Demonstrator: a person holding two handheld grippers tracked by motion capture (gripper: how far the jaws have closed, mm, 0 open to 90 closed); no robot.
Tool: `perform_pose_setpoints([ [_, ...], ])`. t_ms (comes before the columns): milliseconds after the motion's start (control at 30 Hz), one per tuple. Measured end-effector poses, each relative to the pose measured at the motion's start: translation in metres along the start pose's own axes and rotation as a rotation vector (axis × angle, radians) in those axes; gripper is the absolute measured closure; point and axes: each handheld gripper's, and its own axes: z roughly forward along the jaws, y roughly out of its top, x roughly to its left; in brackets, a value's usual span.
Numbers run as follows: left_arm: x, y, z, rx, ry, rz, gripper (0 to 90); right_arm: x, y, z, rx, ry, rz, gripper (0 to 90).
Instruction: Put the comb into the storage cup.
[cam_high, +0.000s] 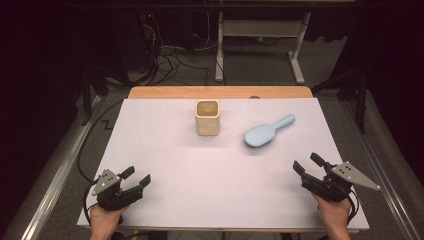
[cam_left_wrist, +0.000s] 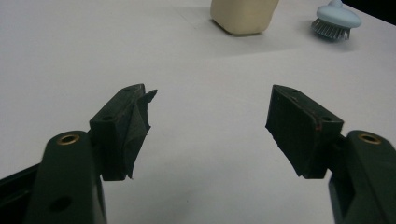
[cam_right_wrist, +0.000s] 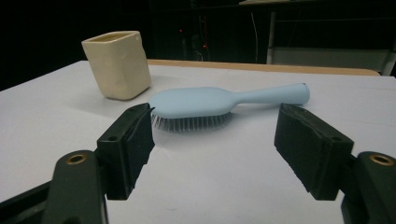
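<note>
A cream square cup (cam_high: 207, 117) stands upright toward the back middle of the white table top (cam_high: 200, 170). To its right lies a light blue hairbrush (cam_high: 266, 132), bristles down, handle pointing back right. My left gripper (cam_high: 137, 177) rests open near the front left edge, far from both. My right gripper (cam_high: 307, 165) is open near the front right, a short way in front of the brush. In the right gripper view the hairbrush (cam_right_wrist: 219, 101) lies just beyond the jaws with the cup (cam_right_wrist: 117, 64) behind it. The left gripper view shows the cup (cam_left_wrist: 243, 16) and the hairbrush (cam_left_wrist: 337, 21) far off.
The white sheet covers a wooden table whose back edge (cam_high: 220, 92) shows as a bare strip. Beyond it are a white desk frame (cam_high: 260, 45) and loose cables (cam_high: 170, 60) on the grey floor. The surroundings are dark.
</note>
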Motion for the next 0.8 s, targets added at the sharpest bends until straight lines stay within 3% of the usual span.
perform_pose_setpoints([
  [800, -0.002, 0.002, 0.005, 0.004, -0.001, 0.01, 30.6, -0.004, 0.013, 0.029, 0.006, 0.007, 0.01, 31.0],
])
